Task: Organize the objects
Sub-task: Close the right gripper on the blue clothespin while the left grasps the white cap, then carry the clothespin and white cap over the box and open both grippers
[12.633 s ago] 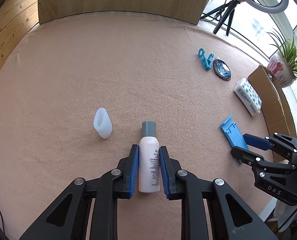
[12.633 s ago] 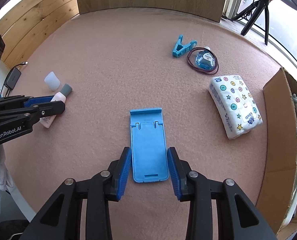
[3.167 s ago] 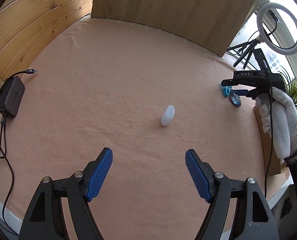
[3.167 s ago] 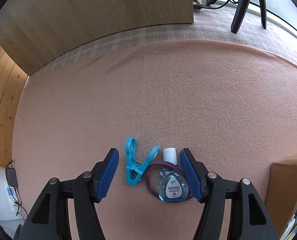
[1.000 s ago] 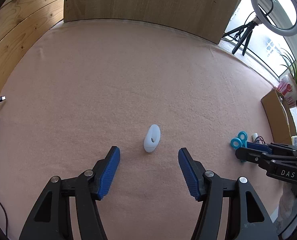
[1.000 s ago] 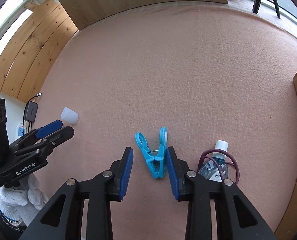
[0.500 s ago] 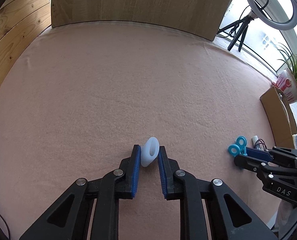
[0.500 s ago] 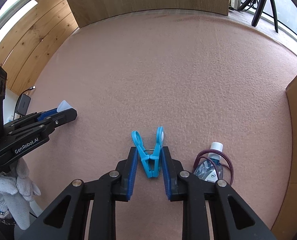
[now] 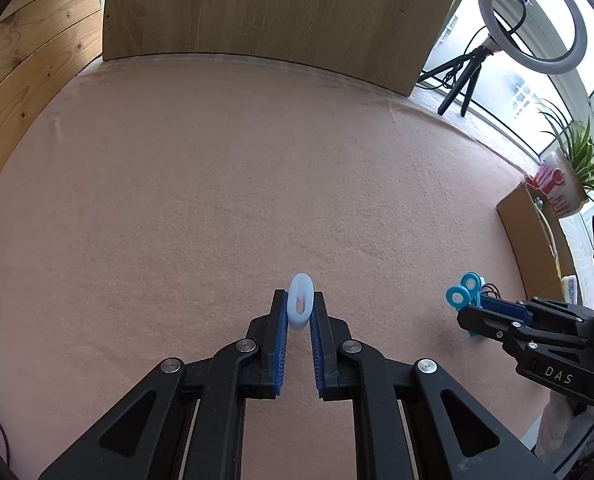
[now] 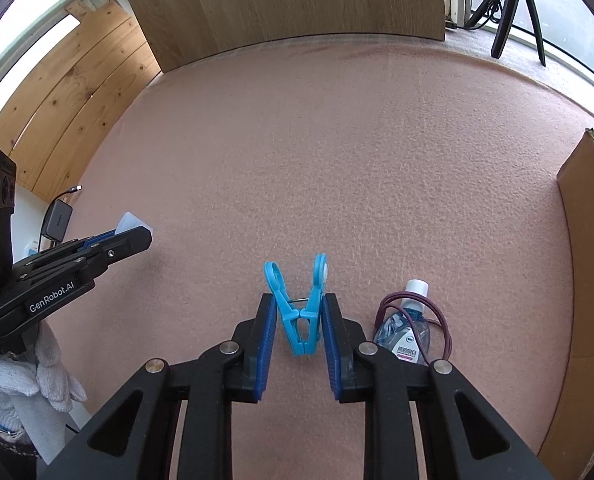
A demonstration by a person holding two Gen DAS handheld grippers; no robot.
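left gripper (image 9: 299,314) pinched tight on the white cap (image 9: 300,305), right gripper (image 10: 297,320) clamped on the blue clip (image 10: 299,312), both low and level.

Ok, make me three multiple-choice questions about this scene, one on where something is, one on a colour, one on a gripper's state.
1. Where is the small bottle relative to the clip in the right wrist view?
A. To its right
B. To its left
C. On top of it

2. What colour is the clip?
A. Red
B. Light blue
C. Green

3. What is the left gripper doing?
A. Wide open over bare cloth
B. Shut on the white cap
C. Holding the bottle

Answers: 1 A, the bottle lies just right of the right gripper around the clip. 2 B, its plastic is light blue. 3 B, both pads press the cap's sides.
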